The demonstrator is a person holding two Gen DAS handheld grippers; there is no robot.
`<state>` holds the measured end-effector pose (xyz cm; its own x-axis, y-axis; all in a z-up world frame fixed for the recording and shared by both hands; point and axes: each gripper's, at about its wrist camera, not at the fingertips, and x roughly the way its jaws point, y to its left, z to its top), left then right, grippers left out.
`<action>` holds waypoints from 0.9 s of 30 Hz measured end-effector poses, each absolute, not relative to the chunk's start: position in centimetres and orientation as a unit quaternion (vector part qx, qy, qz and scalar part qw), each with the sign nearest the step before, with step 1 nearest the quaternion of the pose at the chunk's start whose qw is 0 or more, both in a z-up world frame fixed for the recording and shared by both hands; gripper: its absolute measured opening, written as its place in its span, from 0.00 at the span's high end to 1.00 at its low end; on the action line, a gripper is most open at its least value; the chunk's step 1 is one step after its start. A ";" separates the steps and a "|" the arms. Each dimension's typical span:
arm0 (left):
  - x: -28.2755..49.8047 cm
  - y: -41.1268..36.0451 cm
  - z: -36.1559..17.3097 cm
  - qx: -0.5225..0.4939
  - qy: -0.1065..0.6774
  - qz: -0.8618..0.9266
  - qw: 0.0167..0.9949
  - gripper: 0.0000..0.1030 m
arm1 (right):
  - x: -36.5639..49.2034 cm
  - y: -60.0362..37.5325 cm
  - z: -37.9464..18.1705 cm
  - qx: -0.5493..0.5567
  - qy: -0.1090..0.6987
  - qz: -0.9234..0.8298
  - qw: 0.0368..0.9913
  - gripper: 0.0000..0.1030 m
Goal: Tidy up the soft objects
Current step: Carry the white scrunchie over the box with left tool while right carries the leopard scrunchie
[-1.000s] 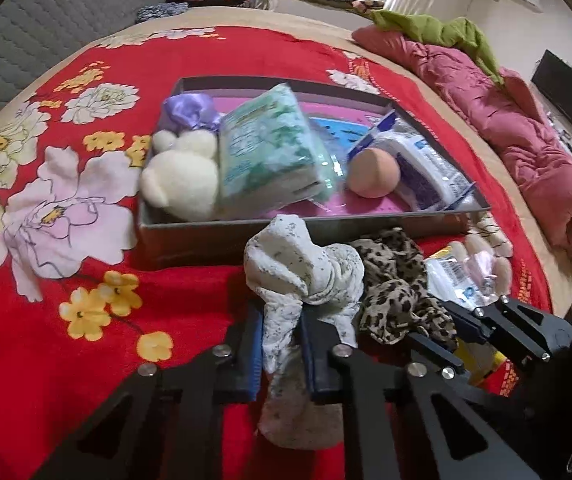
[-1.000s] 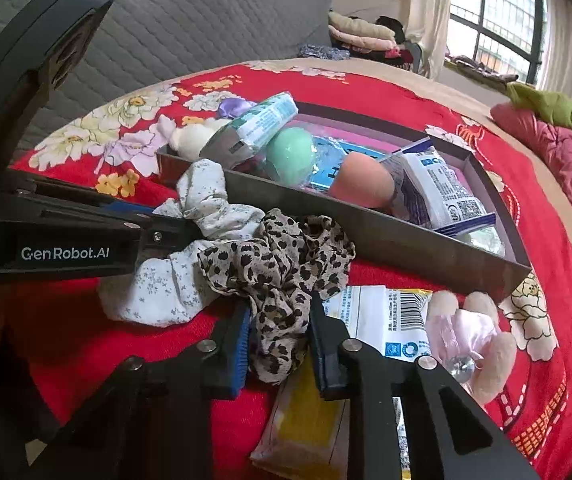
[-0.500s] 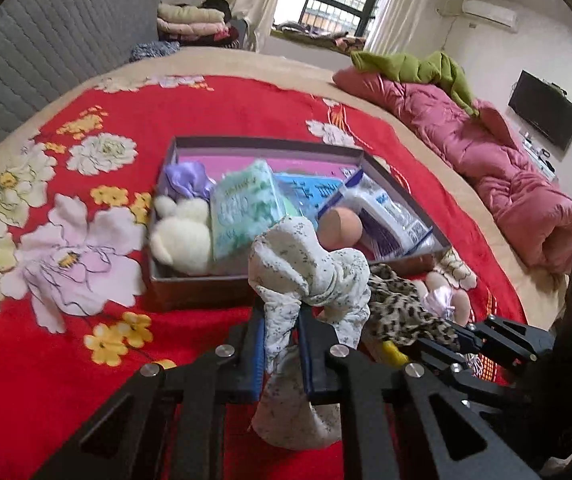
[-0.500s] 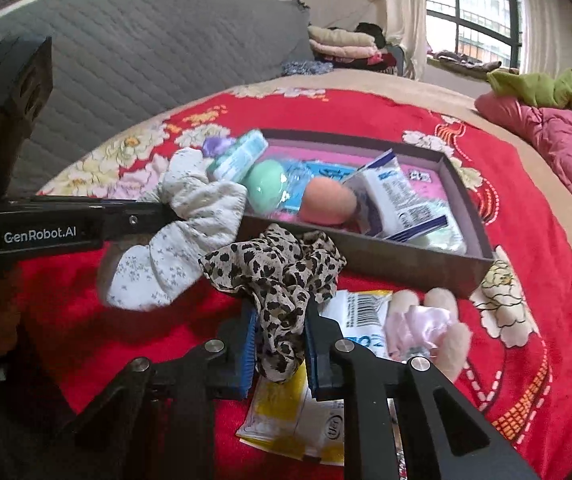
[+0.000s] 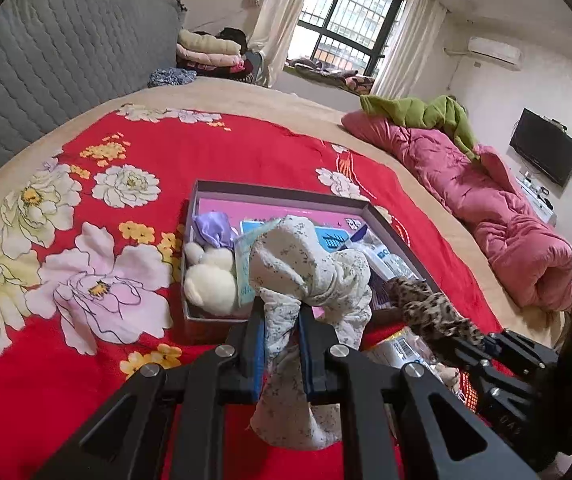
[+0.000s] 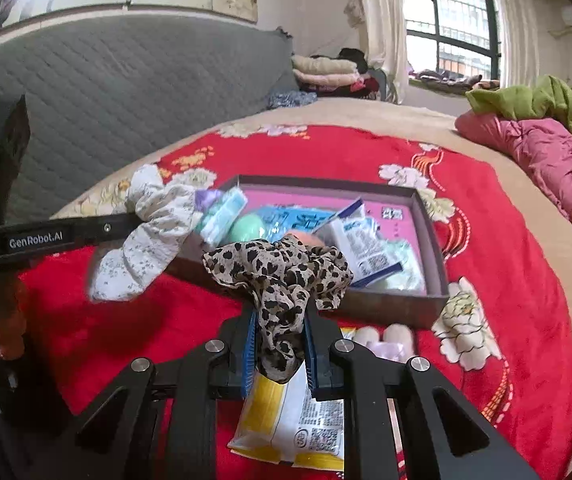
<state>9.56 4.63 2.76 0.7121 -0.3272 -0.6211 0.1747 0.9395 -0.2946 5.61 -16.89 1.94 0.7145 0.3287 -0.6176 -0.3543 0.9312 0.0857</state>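
— What was the left gripper (image 5: 280, 336) holding when you looked?

— A white scrunchie (image 5: 306, 276) with a tiny grey floral print, bunched and knotted-looking. Its jaws were pinched narrow on the fabric; one loose end drooped below them at the lower middle of the frame, and the puffy part bulged above, in front of the box (image 5: 286, 194).

— And the right gripper (image 6: 278, 332)?

— Clamped the same way on a leopard-print scrunchie (image 6: 282, 268), tan with black spots, ruffled at the top and hanging in a twist between the jaws. It sat at the centre of that frame, lifted above the red floral bedspread (image 6: 506, 240).

— What was in the box?

— Soft things on a pink floor: a cream plush (image 5: 210, 284) and a lilac fabric piece (image 5: 212, 228) at the left end, a mint egg-shaped sponge (image 6: 246, 228), and plastic packets (image 6: 366, 248). Below the right gripper a yellow-and-white packet (image 6: 286, 420) lay on the bedspread.
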 end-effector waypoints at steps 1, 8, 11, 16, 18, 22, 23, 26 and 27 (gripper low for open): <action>9.6 4.7 2.9 -0.108 0.351 -0.136 0.920 0.86 | 5.6 -17.0 2.1 -0.018 0.327 0.183 0.927 0.81; 9.8 5.0 3.7 -0.113 0.335 -0.133 0.926 0.86 | 5.6 -17.9 3.8 -0.009 0.308 0.170 0.936 0.81; 10.0 5.0 3.9 -0.114 0.334 -0.133 0.926 0.86 | 5.8 -18.3 4.6 -0.007 0.299 0.163 0.940 0.81; 10.5 5.1 4.1 -0.115 0.331 -0.132 0.927 0.86 | 6.2 -18.8 5.4 -0.010 0.289 0.147 0.946 0.81; 10.7 5.2 4.1 -0.114 0.329 -0.128 0.929 0.86 | 6.3 -19.0 5.7 -0.007 0.283 0.145 0.948 0.81; 11.4 5.6 4.2 -0.120 0.330 -0.122 0.928 0.86 | 6.8 -19.2 6.3 -0.008 0.273 0.140 0.952 0.81; 11.4 5.7 4.2 -0.121 0.329 -0.120 0.929 0.86 | 6.9 -19.2 6.5 -0.006 0.270 0.138 0.953 0.81; 12.0 6.1 4.4 -0.124 0.325 -0.116 0.931 0.86 | 7.3 -19.4 6.9 -0.001 0.264 0.137 0.955 0.81; 12.2 6.1 4.4 -0.123 0.324 -0.113 0.931 0.86 | 7.5 -19.5 6.9 -0.001 0.263 0.136 0.955 0.81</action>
